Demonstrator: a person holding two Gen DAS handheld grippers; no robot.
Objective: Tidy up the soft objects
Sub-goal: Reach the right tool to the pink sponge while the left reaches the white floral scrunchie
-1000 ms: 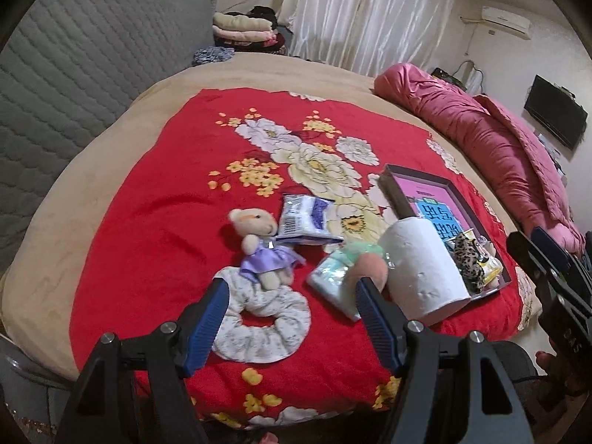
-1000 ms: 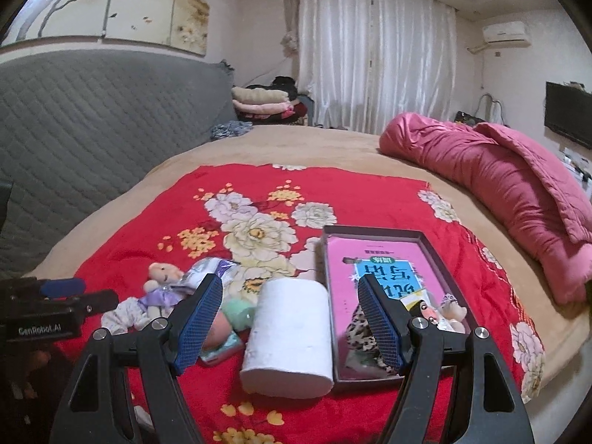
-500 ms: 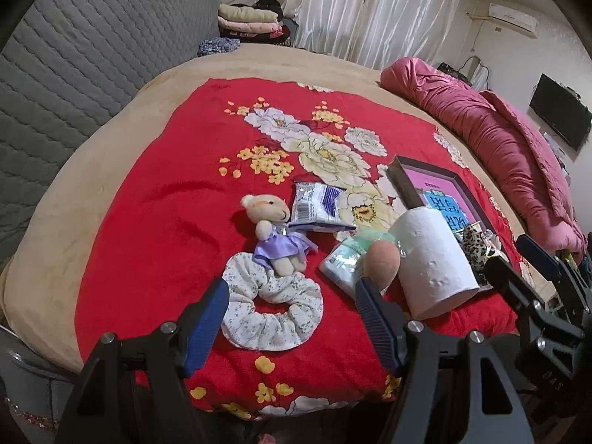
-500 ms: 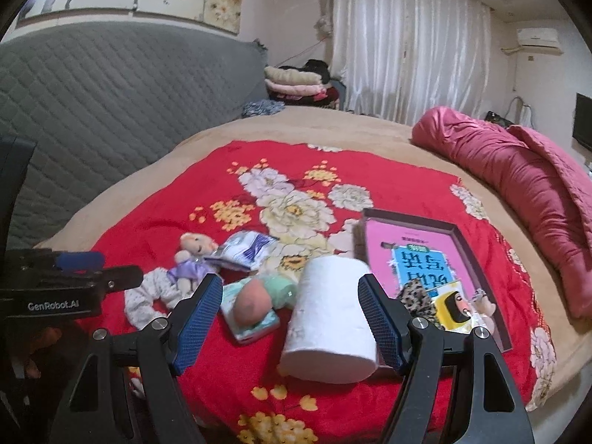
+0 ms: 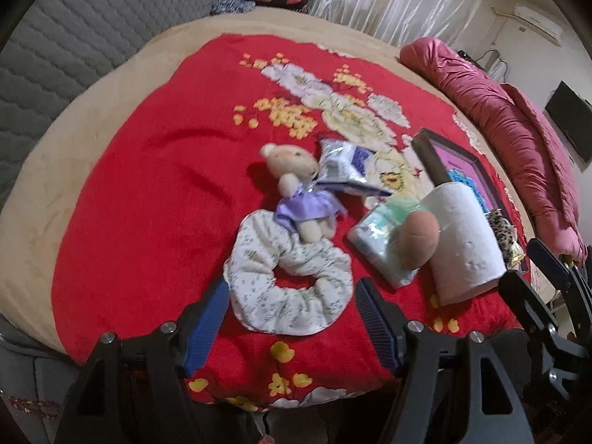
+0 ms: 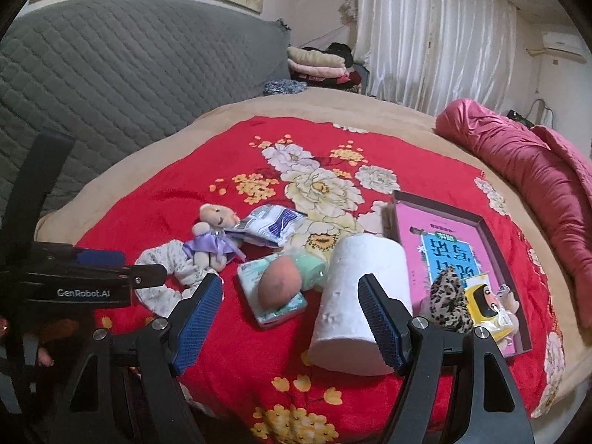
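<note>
Both grippers have come down and in toward the cluster on the bed since the earlier frames, so the objects now sit larger between their fingers. On the red flowered blanket (image 5: 148, 192) lie a white floral fabric scrunchie (image 5: 288, 288), a small beige plush bear in a purple dress (image 5: 299, 192), a crinkled white-and-blue packet (image 5: 344, 164), a pale tissue pack (image 5: 377, 244) with a peach egg-shaped sponge (image 5: 418, 236) on it, and a white paper roll (image 6: 362, 296). Just beside the roll, a shallow dark-rimmed box with a pink printed base (image 6: 481, 222) already holds a leopard-print soft piece (image 6: 449, 301).

The left gripper (image 5: 292, 327) hangs tilted steeply down, jaws wide and empty, framing the scrunchie's near edge. The right gripper (image 6: 290, 312), less steeply pitched, has wide, empty jaws bracketing the roll and sponge.

Judged best: lower the left gripper straight over the scrunchie's near band, pinch one thickness only, and lift clear of the bear resting on its far rim.
</note>
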